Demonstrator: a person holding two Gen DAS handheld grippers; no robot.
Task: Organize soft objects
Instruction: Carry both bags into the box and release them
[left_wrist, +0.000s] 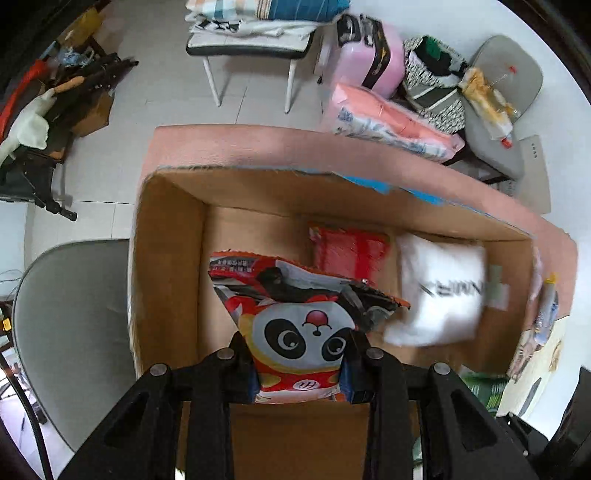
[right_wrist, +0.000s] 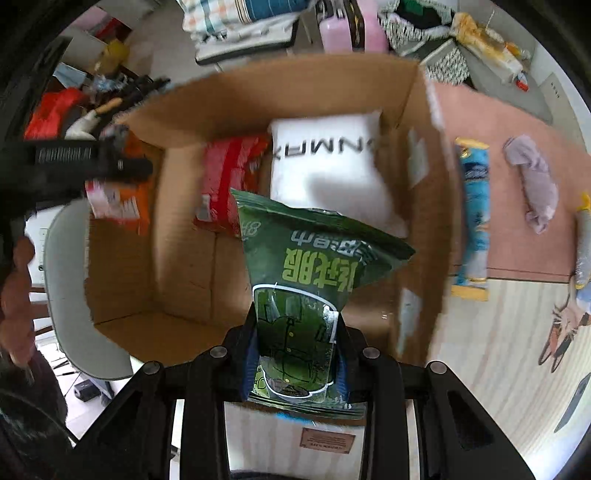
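My left gripper (left_wrist: 298, 373) is shut on a red and white snack bag with a panda face (left_wrist: 295, 325), hanging over the open cardboard box (left_wrist: 166, 258). On the box floor lie a red packet (left_wrist: 349, 251) and a white pillow with black letters (left_wrist: 439, 291). My right gripper (right_wrist: 295, 363) is shut on a dark green snack bag (right_wrist: 306, 269), held above the same cardboard box (right_wrist: 184, 236). Below it I see the red packet (right_wrist: 229, 173) and the white pillow (right_wrist: 328, 166). The other gripper's black body (right_wrist: 74, 162) shows at the left.
The box stands on a pink mat (left_wrist: 258, 144). To its right lie a blue snack bag (right_wrist: 474, 206), a mauve cloth (right_wrist: 533, 181) and a grey and yellow item (right_wrist: 583, 243). A grey chair (left_wrist: 70, 332) stands left of the box. Stools, a pink suitcase (left_wrist: 365, 51) and bedding stand beyond.
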